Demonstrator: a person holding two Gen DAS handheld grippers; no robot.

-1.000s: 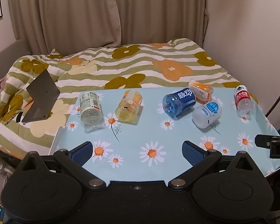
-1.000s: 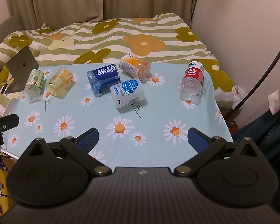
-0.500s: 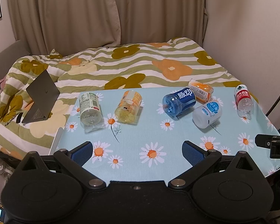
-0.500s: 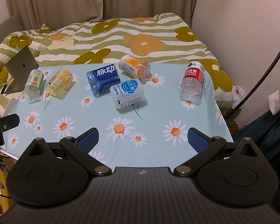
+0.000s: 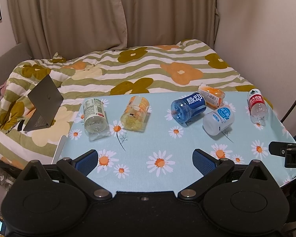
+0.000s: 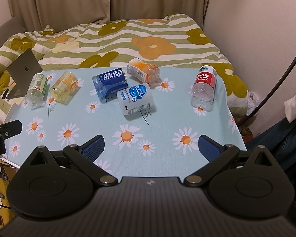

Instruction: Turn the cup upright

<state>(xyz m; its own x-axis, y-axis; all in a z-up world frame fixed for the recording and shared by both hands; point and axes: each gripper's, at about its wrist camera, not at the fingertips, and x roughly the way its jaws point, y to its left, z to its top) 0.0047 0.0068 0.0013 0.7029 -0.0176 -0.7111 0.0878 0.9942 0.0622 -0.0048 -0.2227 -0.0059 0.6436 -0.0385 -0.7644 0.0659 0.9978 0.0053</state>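
Several cut-off bottle cups lie on their sides on the daisy-print table (image 5: 159, 142): a green-label one (image 5: 93, 114), a yellow one (image 5: 135, 113), a blue one (image 5: 188, 106), an orange one (image 5: 211, 96), a white one (image 5: 219, 120) and a red-label one (image 5: 256, 106). In the right wrist view they show as green (image 6: 37, 87), yellow (image 6: 64, 87), blue (image 6: 110, 84), orange (image 6: 144, 73), white (image 6: 135, 99) and red (image 6: 204, 87). My left gripper (image 5: 146, 161) is open and empty above the near table edge. My right gripper (image 6: 151, 148) is open and empty, near the front edge.
A bed with a striped flower quilt (image 5: 128, 73) lies behind the table. An open laptop (image 5: 43, 104) sits on the quilt at the left. A wall (image 5: 262, 39) stands to the right. A dark cable (image 6: 282, 75) runs down at the right edge.
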